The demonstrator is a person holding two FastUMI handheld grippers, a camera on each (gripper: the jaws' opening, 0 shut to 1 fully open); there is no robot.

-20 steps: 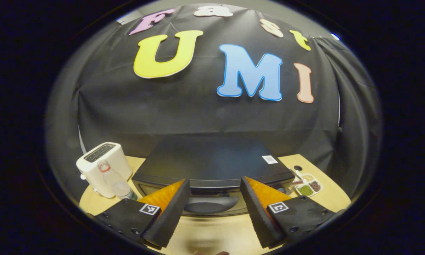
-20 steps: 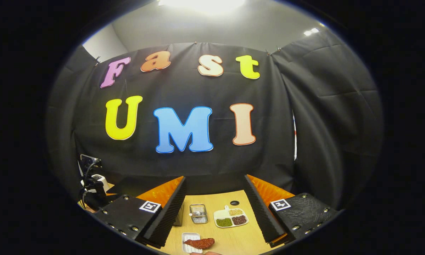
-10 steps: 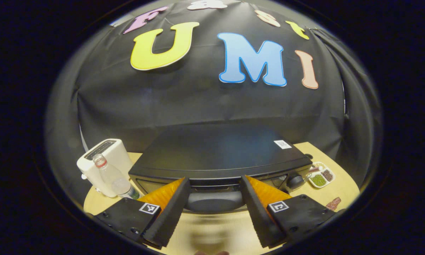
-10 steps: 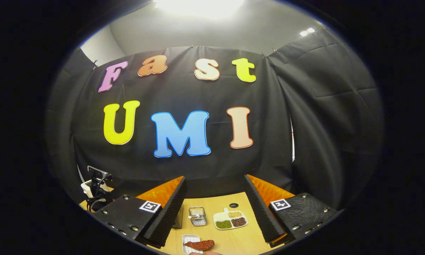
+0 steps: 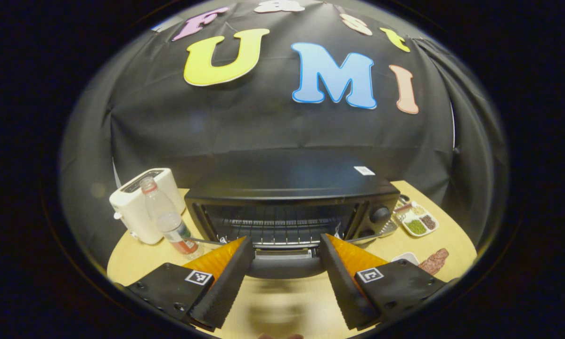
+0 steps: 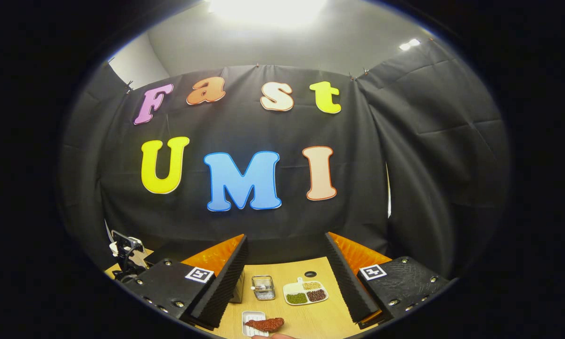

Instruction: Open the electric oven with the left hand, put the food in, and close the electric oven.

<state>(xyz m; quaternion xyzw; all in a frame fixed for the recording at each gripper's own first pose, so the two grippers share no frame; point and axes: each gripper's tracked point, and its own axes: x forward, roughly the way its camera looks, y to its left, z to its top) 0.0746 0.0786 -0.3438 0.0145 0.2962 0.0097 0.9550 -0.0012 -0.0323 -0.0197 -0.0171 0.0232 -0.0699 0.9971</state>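
In the left gripper view the oven point(image 5: 291, 197) sits mid-frame on the tabletop point(image 5: 282, 306) with its door down, wire rack point(image 5: 277, 226) bare inside; the left hand-held gripper point(image 5: 286, 275) is spread on either side of the door handle point(image 5: 284, 267) without squeezing it. At lower right lie a divided dish point(image 5: 416, 223) of beans and the meat point(image 5: 434, 261). In the right gripper view the right hand-held gripper point(image 6: 287, 282) is spread, with a small wire basket point(image 6: 263, 287) and meat point(image 6: 265, 324) on a white tray point(image 6: 253, 325) at bottom centre.

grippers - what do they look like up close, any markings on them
Both the left gripper and right gripper have two wedge-shaped fingers with ridged inner faces, spreading out from black blocks studded with small screws. Each block carries a small square black-and-white tag near the finger's base.
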